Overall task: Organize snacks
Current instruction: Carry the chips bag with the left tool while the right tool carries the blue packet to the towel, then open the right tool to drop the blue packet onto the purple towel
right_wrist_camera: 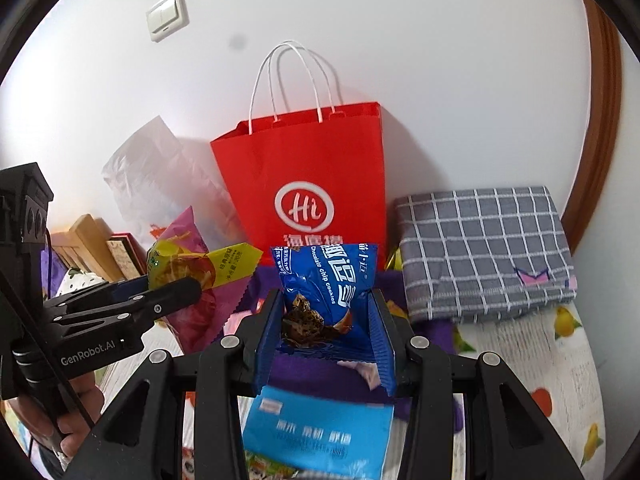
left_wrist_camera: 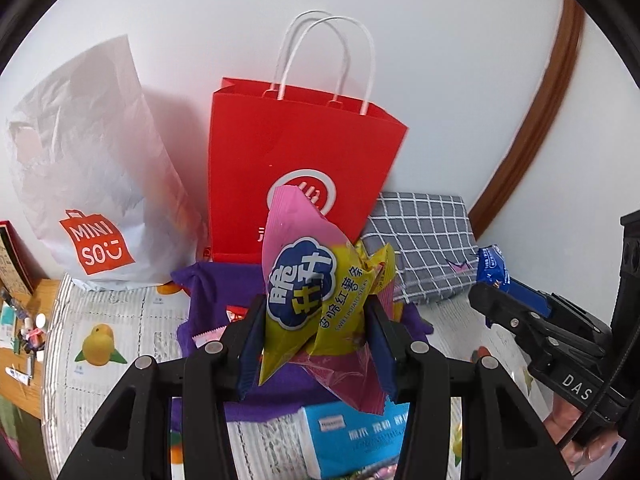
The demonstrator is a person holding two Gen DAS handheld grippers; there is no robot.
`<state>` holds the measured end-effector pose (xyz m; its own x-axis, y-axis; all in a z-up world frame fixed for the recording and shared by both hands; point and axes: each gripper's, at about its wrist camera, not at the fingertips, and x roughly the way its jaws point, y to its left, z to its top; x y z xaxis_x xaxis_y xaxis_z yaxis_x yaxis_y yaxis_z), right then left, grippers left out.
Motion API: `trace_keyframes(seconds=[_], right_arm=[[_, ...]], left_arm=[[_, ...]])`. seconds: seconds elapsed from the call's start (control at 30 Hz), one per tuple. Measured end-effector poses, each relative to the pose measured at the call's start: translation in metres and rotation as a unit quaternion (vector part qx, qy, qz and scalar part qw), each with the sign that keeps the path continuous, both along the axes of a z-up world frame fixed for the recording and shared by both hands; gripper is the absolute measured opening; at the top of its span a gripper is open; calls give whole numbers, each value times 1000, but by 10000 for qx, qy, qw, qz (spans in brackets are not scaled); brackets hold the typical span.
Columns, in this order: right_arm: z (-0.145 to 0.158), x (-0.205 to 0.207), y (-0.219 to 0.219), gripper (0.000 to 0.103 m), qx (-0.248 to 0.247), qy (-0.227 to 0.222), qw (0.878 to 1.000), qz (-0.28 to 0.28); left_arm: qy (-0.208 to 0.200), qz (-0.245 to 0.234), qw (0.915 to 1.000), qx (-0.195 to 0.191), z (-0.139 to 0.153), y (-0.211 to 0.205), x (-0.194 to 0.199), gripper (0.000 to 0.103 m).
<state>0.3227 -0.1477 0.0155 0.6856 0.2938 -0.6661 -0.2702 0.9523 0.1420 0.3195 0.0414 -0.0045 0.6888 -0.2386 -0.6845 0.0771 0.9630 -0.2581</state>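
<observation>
The left gripper [left_wrist_camera: 316,332] clamps a pink-and-yellow sweet-potato stick packet [left_wrist_camera: 316,300], which hides the red paper bag's [left_wrist_camera: 296,168] logo. The right gripper [right_wrist_camera: 324,334] pinches a blue chocolate-chip cookie packet [right_wrist_camera: 326,284]; its lower edge sits hidden between the pads.

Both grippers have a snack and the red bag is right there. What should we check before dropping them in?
1. Left gripper holds the pink and yellow sweet potato sticks packet firmly: ok, pads press its sides.
2. Right gripper holds the blue chocolate chip cookies packet: ok, clamped on both sides.
3. Red paper bag stands upright against the wall: ok.
4. Bag mouth open enough: cannot tell, the opening faces away from both cameras.
5. White handles clear of the mouth: ok, they stand up.
6. Grippers apart from each other: ok, a gap shows between them.
</observation>
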Motion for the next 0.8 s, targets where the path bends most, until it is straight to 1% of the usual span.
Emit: trace_keyframes(seconds=[0.1, 0.2, 0.3, 0.4, 0.5, 0.63, 0.7, 0.8], right_arm=[[-8, 12, 0, 43, 67, 60, 9999, 63], [-20, 26, 1, 43, 17, 150, 9999, 71], [-31, 34, 3, 43, 11, 279, 9993, 250], [-36, 37, 2, 42, -182, 261, 9991, 293], [-36, 40, -5, 43, -311, 187, 9992, 167], [-42, 48, -12, 43, -271, 355, 9988, 194], [-49, 54, -13, 43, -353, 427, 9983, 158], [-64, 66, -13, 43, -403, 678, 9968, 117]], left_arm=[[112, 72, 9999, 32, -7, 4, 10, 45], [224, 130, 9996, 56, -15, 8, 17, 45], [284, 214, 9993, 131, -21, 10, 22, 45], [365, 332, 9986, 190, -27, 13, 26, 45], [492, 399, 9978, 181, -34, 16, 31, 45], [613, 442, 9971, 136, -42, 19, 34, 45], [652, 441, 9968, 105, -45, 21, 37, 45], [708, 457, 9964, 117, -49, 22, 39, 45]])
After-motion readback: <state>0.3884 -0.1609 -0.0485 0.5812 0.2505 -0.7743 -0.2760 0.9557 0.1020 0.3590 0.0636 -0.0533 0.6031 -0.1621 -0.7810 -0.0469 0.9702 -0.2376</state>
